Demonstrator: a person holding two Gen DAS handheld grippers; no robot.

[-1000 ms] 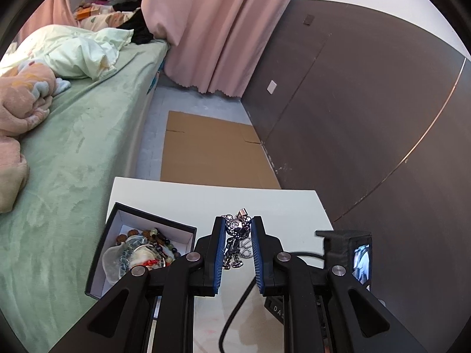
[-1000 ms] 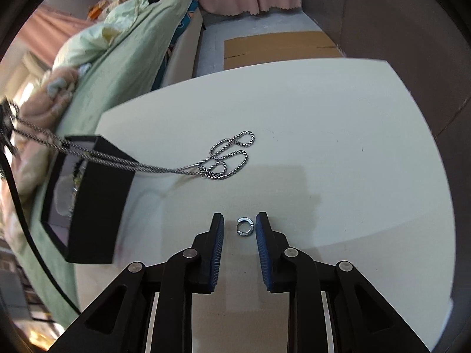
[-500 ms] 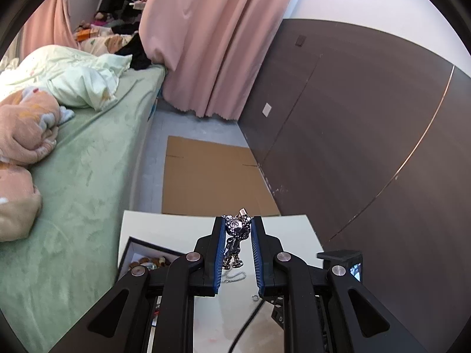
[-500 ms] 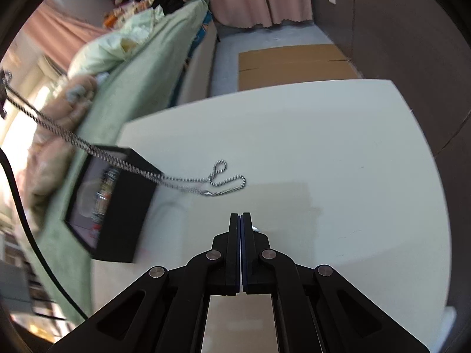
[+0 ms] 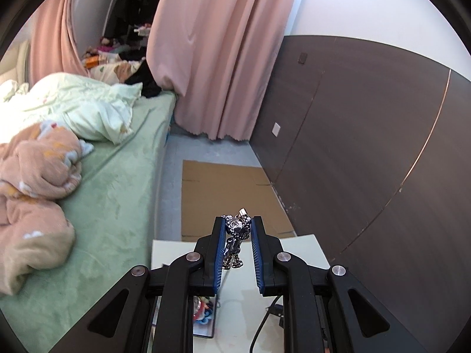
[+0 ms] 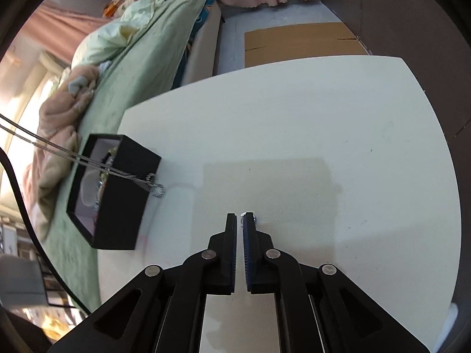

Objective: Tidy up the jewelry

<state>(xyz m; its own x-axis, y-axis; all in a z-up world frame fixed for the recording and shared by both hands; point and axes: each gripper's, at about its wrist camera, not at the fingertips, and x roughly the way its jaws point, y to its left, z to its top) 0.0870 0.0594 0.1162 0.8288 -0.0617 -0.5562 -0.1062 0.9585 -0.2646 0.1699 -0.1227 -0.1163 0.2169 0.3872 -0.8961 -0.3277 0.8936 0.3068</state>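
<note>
My left gripper [image 5: 237, 220] is shut on a silver chain necklace [image 5: 235, 231], whose pendant is bunched between the blue pads high above the table. In the right wrist view the chain [image 6: 88, 161] slants down from the upper left, and its end loop dangles by the near wall of the black jewelry box [image 6: 117, 206]. My right gripper [image 6: 239, 216] points down at the white table [image 6: 294, 117], its jaws opening from a narrow slit. A small silver ring [image 6: 256, 220] lies at the right fingertip, partly hidden and not clamped.
The box holds several beads and trinkets and stands near the table's left edge, by the green bed [image 6: 132, 73]. In the left wrist view a corner of the box [image 5: 203, 317] shows under the fingers. A black cable [image 6: 17, 182] hangs at left. Flat cardboard [image 5: 226, 200] lies on the floor.
The left gripper has risen with the necklace, dragging the chain's loose end left across the table to the box. The right jaws closed fully by the ring, then parted slightly.
</note>
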